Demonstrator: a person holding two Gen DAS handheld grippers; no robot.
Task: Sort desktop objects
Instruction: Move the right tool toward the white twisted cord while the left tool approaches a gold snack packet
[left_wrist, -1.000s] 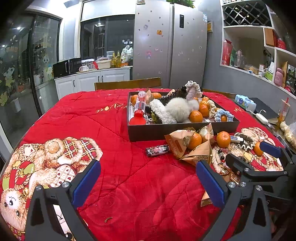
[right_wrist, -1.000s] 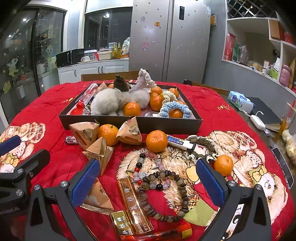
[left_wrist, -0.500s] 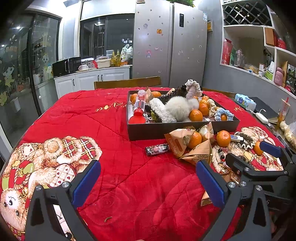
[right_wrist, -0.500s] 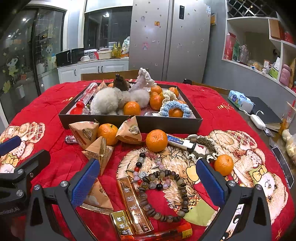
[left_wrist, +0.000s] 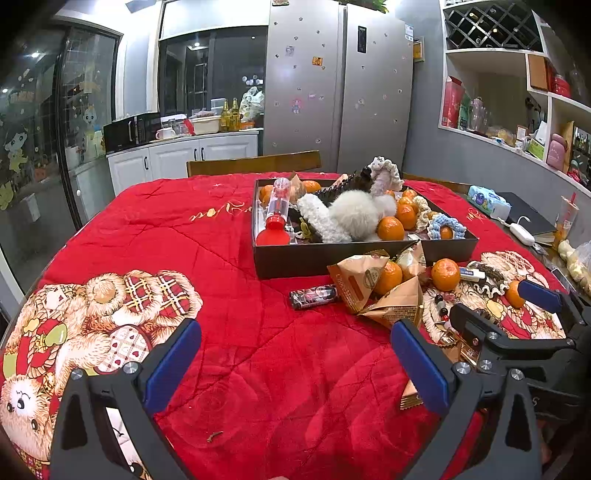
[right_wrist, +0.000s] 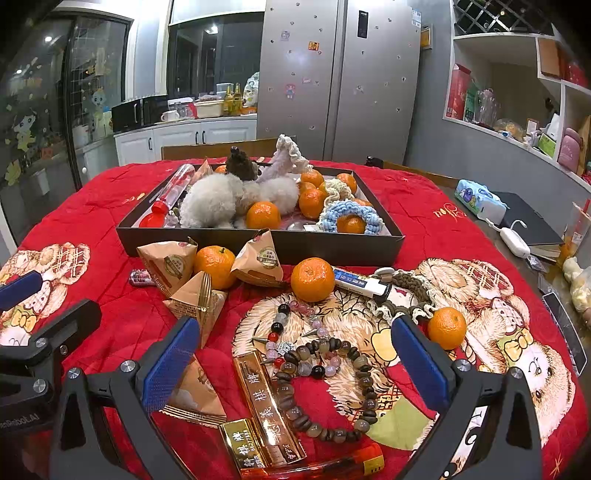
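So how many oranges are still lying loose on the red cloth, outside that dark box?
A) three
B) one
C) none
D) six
A: in the right wrist view, three sit in front of the dark box: an orange between the paper packets, a middle orange by the white tube, and a small orange at the right.

left tool (left_wrist: 295, 363): jaws spread wide, empty | right tool (right_wrist: 295, 363): jaws spread wide, empty
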